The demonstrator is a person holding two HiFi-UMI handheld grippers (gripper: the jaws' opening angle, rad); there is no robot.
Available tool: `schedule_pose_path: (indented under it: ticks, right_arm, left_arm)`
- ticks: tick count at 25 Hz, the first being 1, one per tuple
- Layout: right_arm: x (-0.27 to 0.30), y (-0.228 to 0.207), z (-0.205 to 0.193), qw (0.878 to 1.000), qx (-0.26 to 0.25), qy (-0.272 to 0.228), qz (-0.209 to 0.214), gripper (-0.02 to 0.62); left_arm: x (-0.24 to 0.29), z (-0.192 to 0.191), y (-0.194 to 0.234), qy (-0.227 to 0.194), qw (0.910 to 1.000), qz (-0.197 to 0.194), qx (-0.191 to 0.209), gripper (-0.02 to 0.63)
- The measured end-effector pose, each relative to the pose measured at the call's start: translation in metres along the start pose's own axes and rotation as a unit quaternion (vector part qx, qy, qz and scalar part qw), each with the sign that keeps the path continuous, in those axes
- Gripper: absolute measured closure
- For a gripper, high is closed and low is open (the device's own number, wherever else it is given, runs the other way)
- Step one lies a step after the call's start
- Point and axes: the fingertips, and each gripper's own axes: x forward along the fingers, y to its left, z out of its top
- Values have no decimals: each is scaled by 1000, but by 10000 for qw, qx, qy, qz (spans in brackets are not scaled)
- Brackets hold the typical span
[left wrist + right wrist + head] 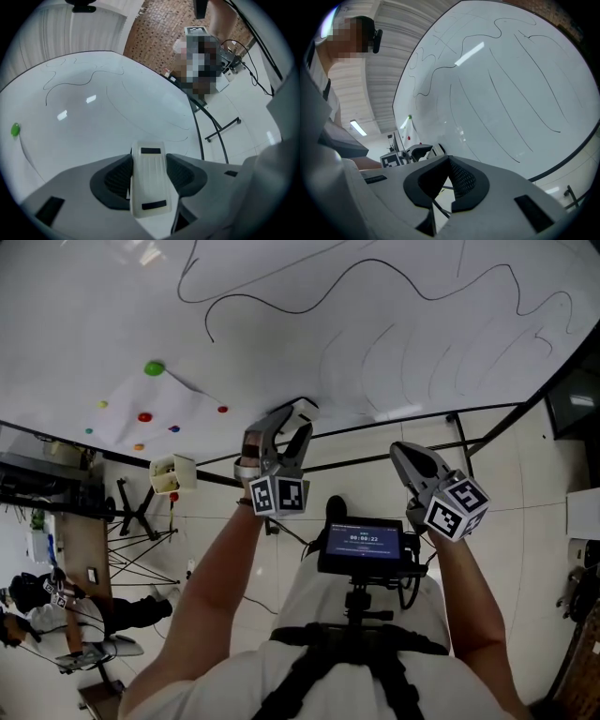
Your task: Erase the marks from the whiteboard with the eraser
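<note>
Two hand-held grippers are raised toward the whiteboard [394, 343].

1. The left hand-held gripper [281, 442] is clamped on the eraser [302, 412]. In its own view the grey jaws, lined with dark ribbed pads, press on both long sides of the eraser [149, 180]. The eraser is an oblong of white plastic, faintly grooved, with two black strips across its back. Its tip lies at the lower edge of the whiteboard; contact cannot be confirmed.
2. The right hand-held gripper [449, 160] has its jaws together at the tips, with nothing between them. It is held below the board edge, well apart from the left one.
3. Each cube [278, 495] carries black-and-white square markers; no lettering is legible.
4. A chest-mounted screen [361, 545] shows a blue readout, too small to read.
5. The whiteboard is glossy white and bears thin black lines [309, 306], wavy above and arced at the right. Its upper part is cut off.
6. A green magnet [155, 367] and smaller red, yellow and blue ones sit at the board's left.
7. A black tubular stand [464, 442] rises from the tiled floor [525, 549].
</note>
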Motion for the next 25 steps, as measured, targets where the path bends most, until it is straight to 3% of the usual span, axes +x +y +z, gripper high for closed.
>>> schedule_pose_path:
  ticks: [3,25]
  right_arm:
    - [3,2,-1,10000,16,17,20,577]
    - [26,-12,2,9999,-55,119,-47,577]
  left_arm:
    - [2,1,-7,-44,9997,-95,-229,356]
    - [32,-2,-59,-161,9962,-772,-373,354]
